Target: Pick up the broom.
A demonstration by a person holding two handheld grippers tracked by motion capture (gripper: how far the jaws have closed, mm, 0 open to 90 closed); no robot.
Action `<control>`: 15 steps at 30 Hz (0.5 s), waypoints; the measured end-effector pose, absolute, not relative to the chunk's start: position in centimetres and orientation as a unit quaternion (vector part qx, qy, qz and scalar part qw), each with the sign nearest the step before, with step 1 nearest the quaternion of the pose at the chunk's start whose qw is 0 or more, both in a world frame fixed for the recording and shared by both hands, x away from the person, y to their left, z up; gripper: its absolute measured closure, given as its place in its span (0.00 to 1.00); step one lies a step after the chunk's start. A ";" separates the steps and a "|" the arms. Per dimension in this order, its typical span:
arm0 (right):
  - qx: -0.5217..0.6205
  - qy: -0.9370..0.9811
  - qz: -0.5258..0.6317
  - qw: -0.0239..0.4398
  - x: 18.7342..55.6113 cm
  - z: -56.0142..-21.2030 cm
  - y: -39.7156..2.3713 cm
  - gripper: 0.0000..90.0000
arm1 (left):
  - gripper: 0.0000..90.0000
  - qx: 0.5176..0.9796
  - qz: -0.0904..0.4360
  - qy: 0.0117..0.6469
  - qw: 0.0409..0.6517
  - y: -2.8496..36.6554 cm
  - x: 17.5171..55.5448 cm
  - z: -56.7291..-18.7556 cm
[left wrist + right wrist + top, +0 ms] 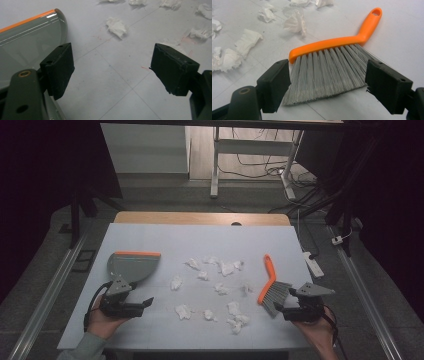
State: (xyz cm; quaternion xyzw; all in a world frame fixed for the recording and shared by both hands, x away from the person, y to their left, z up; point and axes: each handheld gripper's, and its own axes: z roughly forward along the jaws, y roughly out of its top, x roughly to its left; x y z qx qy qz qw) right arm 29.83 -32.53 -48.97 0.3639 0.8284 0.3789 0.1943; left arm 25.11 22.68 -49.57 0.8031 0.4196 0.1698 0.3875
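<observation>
Over on the far left, a dark room edge and a metal rail (pixel 47 292) running along the grey floor beside the table (pixel 150 237), which wears a pale sheet marked with faint grid lines, a strip of bare wood showing at its back edge. Near the left front corner, the left gripper (pixel 146 302) rests low in the person's hand, fingers (pixel 58 70) spread wide with nothing between them, just bare sheet. Right behind it lies the dustpan (pixel 131 265), grey with an orange lip, flat on the table; in the left gripper view its edge sits just beside the left-hand finger. Moving to the centre, crumpled paper scraps (pixel 227 268) are scattered across the middle of the sheet, some close to the front edge, none touching either tool. Now the right side: the brush (pixel 272 287), orange handle angled away toward the back, grey bristles fanned toward the person. The right gripper (pixel 279 309) sits just in front of those bristles, fingers (pixel 274 85) spread apart, the bristle tips reaching in between them without being pinched. Beyond the table, white desk legs (pixel 216 165) and tangled cables (pixel 270 170) on the floor, and a power strip (pixel 313 264) lies off the right edge.
</observation>
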 end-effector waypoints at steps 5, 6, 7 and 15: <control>0.360 0.831 0.376 0.195 29.8 -49.0 -32.4 0.22 | 0.22 0.805 0.168 0.418 0.386 22.6 25.1 -49.6; 0.360 0.831 0.376 0.195 29.8 -49.0 -32.4 0.22 | 0.22 0.804 0.168 0.419 0.387 22.6 25.1 -49.7; 0.355 0.832 0.377 0.199 29.7 -49.0 -32.2 0.22 | 0.22 0.803 0.168 0.420 0.387 22.7 25.1 -49.7; 0.360 0.834 0.368 0.200 29.6 -48.9 -32.0 0.23 | 0.22 0.803 0.168 0.422 0.386 22.4 25.4 -49.6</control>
